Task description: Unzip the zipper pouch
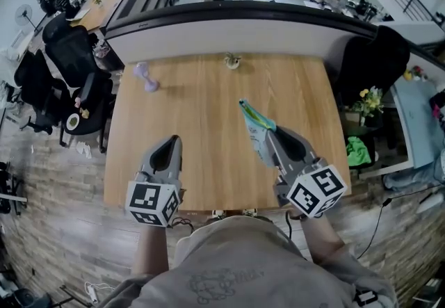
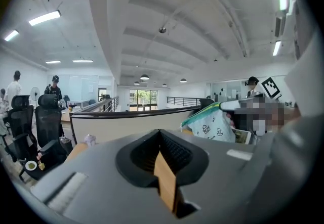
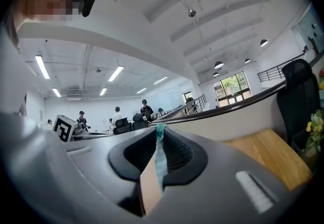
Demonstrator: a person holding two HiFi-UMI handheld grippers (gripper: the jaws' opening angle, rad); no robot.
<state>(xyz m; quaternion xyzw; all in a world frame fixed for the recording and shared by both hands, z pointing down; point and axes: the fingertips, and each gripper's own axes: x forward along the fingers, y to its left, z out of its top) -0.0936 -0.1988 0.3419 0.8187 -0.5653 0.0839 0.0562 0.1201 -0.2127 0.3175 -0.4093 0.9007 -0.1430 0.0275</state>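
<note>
Grey shirt (image 1: 243,258) filled the bottom of the head view, right under the camera. Past it lay the big wooden table (image 1: 208,126). Two grey claws were held over its near part, the left claw (image 1: 174,140) and the right claw (image 1: 272,134). The pouch (image 1: 256,126) stuck out of the right claw, up off the wood, over the right half of the table. It was white with little pictures and had a green and blue strip along its top. It looked soft, thin and very light, so it would likely flop and fold if it was pulled hard. I think one end should be held tight near the strip while the little zip tab is pinched and slid along. I could not find the tab; it was too small to see. In the right gripper view, the right claw (image 3: 158,139) was closed on a thin blue-green edge of the pouch (image 3: 160,160), with only that edge keeping the jaws apart. In the left gripper view, the left claw (image 2: 161,142) was closed all the way and had nothing in it, and the pouch (image 2: 215,127) showed off to its right side, not touching it. Far back on the table sat a small purple dumbbell (image 1: 146,77) and a tiny pot (image 1: 231,60).
</note>
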